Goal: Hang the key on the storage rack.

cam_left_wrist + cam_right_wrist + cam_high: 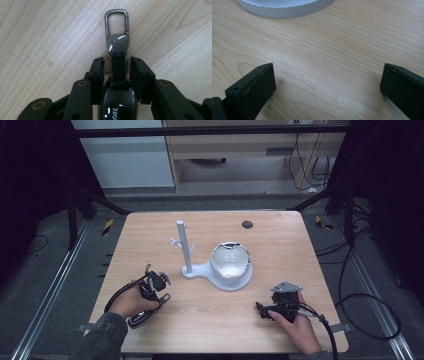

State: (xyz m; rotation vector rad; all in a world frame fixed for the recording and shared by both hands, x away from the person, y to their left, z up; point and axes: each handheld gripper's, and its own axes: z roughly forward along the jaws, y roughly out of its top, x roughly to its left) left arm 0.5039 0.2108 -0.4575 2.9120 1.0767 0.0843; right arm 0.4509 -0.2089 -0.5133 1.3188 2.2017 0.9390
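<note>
The left gripper point(117, 66) is lying low over the table point(280, 240) at its near left, with the person's left hand point(131, 303) wrapped around it; its jaws are standing slightly parted on either side of a dark key fob point(117, 100), and the narrow black strap of that fob is running up between them with a sliver of wood showing on each side, so the pads point(98, 71) are flanking the strap rather than pressing it; beyond the jaw tips the strap is ending in a glossy grey clasp point(118, 45) with a metal carabiner loop point(116, 22) lying flat on the wood. The right gripper point(327, 82) is sitting at the near right in the right hand point(299, 327), its jaws spread wide with bare wood grain between them, and its cable point(350, 317) is trailing off the table edge to the right; ahead of it the ribbed rim of a white round base point(287, 10) is showing. In the high view that base is sitting near the table's middle, carrying a pale bowl point(230, 261) and, to its left, an upright white post with short pegs point(185, 245); a small dark round cap point(247, 224) is sitting in the far part of the tabletop.
</note>
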